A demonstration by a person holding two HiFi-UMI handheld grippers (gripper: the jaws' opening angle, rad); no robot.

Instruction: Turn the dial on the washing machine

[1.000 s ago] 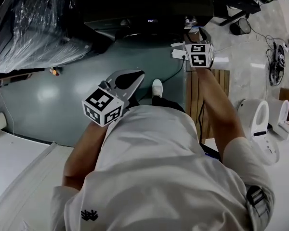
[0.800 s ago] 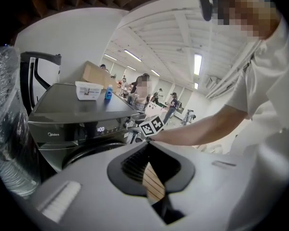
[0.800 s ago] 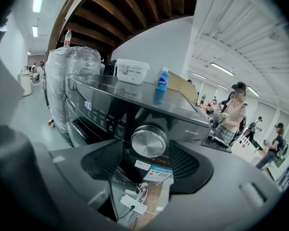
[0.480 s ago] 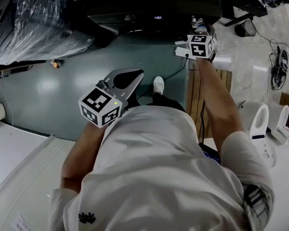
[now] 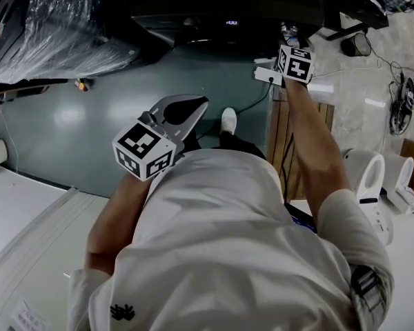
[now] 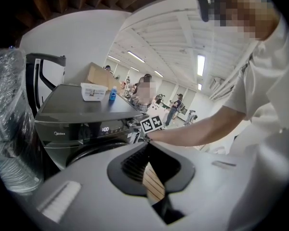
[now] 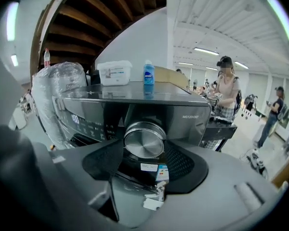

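None of the turning seems done, as far as we can judge: the right gripper (image 7: 144, 152) has its jaws spread apart and clamps nothing, so the grasp and the twist are both left to do. The dial (image 7: 144, 139), a round brushed-metal knob on the dark front panel of the washing machine (image 7: 195, 117), lies straight ahead of this gripper. It is centred in the gap between the two ribbed pads and very near their tips. We cannot tell whether either pad touches its rim, but neither one squeezes it. Left of the gripper, along the same panel, glows a small lit display (image 7: 75, 119). Above and beyond the gripper, on the machine's top, stand a blue bottle (image 7: 149, 72) and a white tub (image 7: 114, 73). The left gripper (image 6: 147, 145) hangs close to the person's body, well apart from the dial, its jaw tips meeting on nothing. We reckon the next move calls for a short advance so that the pads flank the knob, then a squeeze and a roll of the wrist.
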